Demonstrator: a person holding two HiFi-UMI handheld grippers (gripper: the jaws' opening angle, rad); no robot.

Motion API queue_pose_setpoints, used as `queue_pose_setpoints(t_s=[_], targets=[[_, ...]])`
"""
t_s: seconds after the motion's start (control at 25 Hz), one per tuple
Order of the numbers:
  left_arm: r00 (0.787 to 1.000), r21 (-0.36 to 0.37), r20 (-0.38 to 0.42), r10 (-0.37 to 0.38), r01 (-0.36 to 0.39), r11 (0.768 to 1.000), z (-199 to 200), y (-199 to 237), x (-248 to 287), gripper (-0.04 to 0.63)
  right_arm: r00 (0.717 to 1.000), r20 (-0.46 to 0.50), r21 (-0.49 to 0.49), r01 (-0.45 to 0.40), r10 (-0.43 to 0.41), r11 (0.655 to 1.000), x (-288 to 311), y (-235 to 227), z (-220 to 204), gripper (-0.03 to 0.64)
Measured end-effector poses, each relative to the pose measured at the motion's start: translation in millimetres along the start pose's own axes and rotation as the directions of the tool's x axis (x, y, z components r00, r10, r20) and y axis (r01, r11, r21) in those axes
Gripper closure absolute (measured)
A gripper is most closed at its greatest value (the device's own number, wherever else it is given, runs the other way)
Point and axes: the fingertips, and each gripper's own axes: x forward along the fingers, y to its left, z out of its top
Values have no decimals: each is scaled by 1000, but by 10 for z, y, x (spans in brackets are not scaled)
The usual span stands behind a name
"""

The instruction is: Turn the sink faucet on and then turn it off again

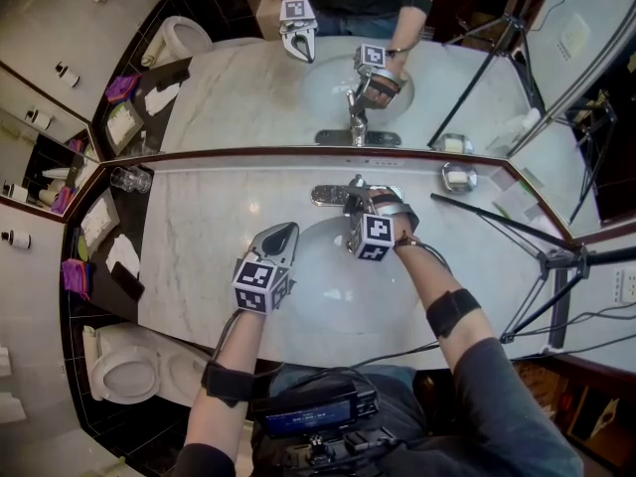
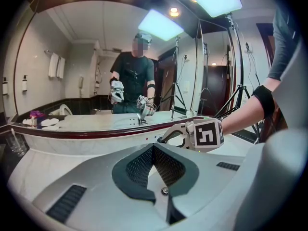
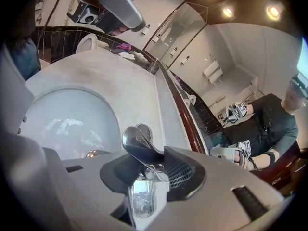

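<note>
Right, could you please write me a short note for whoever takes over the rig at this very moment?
Left gripper: shut and empty, held at the left edge of the white oval basin.
Right gripper: jaws closed on the curved chrome faucet lever; both pads look to touch it.
Done: lever reached and gripped. No water stream is visible, so the tap seems not yet on.
Left: move the lever to start the water, then move it back to stop it.

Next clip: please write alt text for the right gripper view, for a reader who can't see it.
The fingers of the right gripper grip the chrome faucet lever, seen from close behind them. Beyond lie the white sink basin and the pale marble counter. A mirror at right reflects the person holding both grippers.
</note>
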Motion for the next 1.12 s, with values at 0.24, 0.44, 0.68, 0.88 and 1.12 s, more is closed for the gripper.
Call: queue_pose_setpoints(t_s=[0.24, 0.44, 0.68, 0.88, 1.12], targets=[[1000, -3, 1, -1, 1, 1000, -5, 11, 13, 595, 999, 22, 229, -28, 24, 973, -3, -214, -59, 485], [1000, -10, 6, -3, 3, 1000, 3, 16, 4, 595, 991, 35, 279, -132, 128, 951, -10, -280, -32, 485], [1000, -8, 16, -5, 5, 1000, 52, 9, 16, 595, 992, 26, 289, -129, 127, 949, 3, -265, -58, 485], [1000, -9, 18, -5, 5, 1000, 54, 13, 3, 595, 992, 18, 320, -125, 125, 939, -1, -264, -68, 485], [1000, -7, 26, -2, 3, 1000, 79, 6, -18, 595, 992, -12, 327, -112, 123, 938, -16, -251, -107, 485]])
